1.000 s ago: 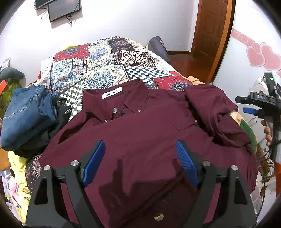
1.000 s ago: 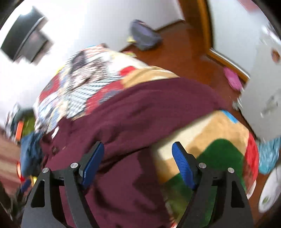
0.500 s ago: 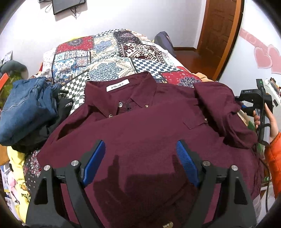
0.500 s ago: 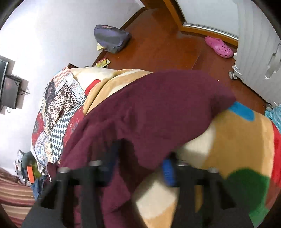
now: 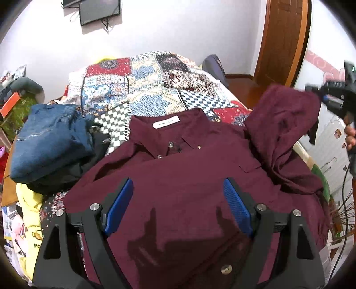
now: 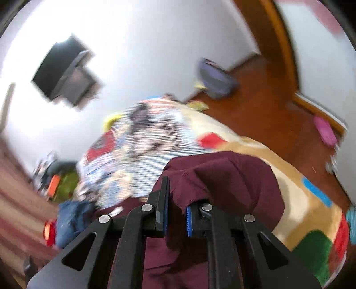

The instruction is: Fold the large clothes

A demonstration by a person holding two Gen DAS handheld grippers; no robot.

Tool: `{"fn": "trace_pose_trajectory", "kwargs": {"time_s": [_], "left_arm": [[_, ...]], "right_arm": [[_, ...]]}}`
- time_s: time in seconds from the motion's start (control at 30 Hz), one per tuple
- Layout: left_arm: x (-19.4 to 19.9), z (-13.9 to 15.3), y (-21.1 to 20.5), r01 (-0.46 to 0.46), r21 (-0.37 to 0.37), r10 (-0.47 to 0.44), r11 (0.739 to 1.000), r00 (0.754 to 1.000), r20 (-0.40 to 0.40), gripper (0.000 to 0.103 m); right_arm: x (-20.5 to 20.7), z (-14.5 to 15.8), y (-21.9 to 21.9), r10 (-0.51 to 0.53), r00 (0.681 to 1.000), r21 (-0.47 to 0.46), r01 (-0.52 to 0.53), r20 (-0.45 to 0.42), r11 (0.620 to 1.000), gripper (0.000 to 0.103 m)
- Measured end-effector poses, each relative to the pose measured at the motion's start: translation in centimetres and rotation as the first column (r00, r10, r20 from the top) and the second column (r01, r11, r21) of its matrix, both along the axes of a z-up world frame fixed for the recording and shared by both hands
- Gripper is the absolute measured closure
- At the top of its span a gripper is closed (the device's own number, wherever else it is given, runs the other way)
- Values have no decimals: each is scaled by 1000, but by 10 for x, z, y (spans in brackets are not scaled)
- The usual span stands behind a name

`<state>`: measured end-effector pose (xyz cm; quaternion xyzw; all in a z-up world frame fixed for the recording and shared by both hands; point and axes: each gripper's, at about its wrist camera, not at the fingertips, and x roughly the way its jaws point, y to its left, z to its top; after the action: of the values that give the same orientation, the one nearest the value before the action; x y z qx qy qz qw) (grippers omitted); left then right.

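right claw [image 6: 175, 213] now clamps sleeve [image 5: 282, 115], lifts it off bed [image 5: 142, 89] | left claw [image 5: 178, 209] spread, empty, over shirt [image 5: 178, 177] | we judge the sleeve fold begun

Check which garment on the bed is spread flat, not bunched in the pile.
The maroon shirt, collar up with its white label showing. The blue jeans and black garment sit heaped at the bed's left edge.

From the left wrist we look down and forward, close over the maroon shirt [image 5: 178, 177], toward the bed's [image 5: 144, 89] far wall. From the right wrist, blurred, we face across the bed's right edge. Both share shirt, quilt, wall screen [image 5: 98, 11].
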<state>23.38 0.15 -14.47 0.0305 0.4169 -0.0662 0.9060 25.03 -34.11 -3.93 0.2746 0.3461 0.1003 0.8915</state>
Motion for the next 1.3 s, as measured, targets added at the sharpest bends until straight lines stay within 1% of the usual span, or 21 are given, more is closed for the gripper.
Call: {"fn": "trace_pose_trajectory", "kwargs": {"time_s": [0.1,0.2,0.23,0.33,0.43,0.47,0.5,0.57,0.63,0.7,0.77,0.8,0.83,0.87,0.9,0.93,0.97,1.07,1.13,1.17,1.3], "left_arm": [[-10,11,9,-13,3,13,1000,999,33,21],[-21,21,24,-38,-3,38,999,997,63,20],[-24,23,29,-46,-5,46,999,997,69,20],[-35,29,49,-87,-15,88,996,992,92,15],[-47,30,71,-134,-20,136,991,986,98,15],[-50,30,79,-150,-22,151,988,984,97,14],[-54,29,87,-167,-23,168,986,981,94,14],[-61,26,101,-200,-20,201,980,976,83,14],[-66,22,111,-225,-20,226,974,971,71,14],[-71,15,120,-250,-24,251,968,967,52,14],[-74,11,123,-261,-23,262,965,964,38,14],[-75,8,124,-267,-18,268,964,963,30,14],[-75,6,126,-270,-14,270,963,962,26,14],[-74,5,125,-271,-10,271,962,962,21,14],[-74,4,125,-271,-8,271,963,963,18,14],[-72,3,123,-269,-6,269,963,963,16,14],[-72,4,121,-266,-5,266,964,964,16,14],[-64,8,109,-246,-1,246,969,969,26,14],[-59,12,101,-226,2,226,974,974,34,14],[-56,13,95,-212,6,212,977,977,38,14],[-38,20,64,-138,25,137,990,989,47,14]], "right_arm": [[-11,36,42,115,990,-10,-114,83,993,93],[-22,62,93,237,961,-36,-234,139,972,93],[-26,67,113,284,947,-49,-279,149,959,93],[-32,67,162,389,911,-88,-380,140,921,93],[-39,48,212,511,855,-115,-501,86,858,93],[-42,36,233,549,834,-128,-540,54,832,93],[-42,30,243,567,823,-133,-559,31,818,93],[-41,4,269,608,793,-140,-608,-43,782,93],[-39,-29,290,634,760,-148,-650,-147,745,93],[-37,-51,296,640,736,-144,-674,-221,725,89],[-35,-70,301,623,725,-155,-679,-293,718,88],[-34,-77,300,613,718,-146,-681,-330,718,86],[-34,-77,295,612,710,-127,-683,-348,720,78],[-33,-77,293,615,703,-111,-686,-357,719,66],[-33,-75,289,623,693,-91,-692,-364,716,58],[-35,-71,285,627,689,-86,-694,-363,714,45],[-36,-64,280,629,693,-90,-694,-353,714,42],[-47,-39,266,631,720,-144,-684,-290,715,42],[-50,-23,253,624,744,-169,-664,-238,728,42],[-49,-13,241,613,763,-182,-645,-207,742,42],[-44,10,201,547,827,-241,-562,-133,791,40]]}}
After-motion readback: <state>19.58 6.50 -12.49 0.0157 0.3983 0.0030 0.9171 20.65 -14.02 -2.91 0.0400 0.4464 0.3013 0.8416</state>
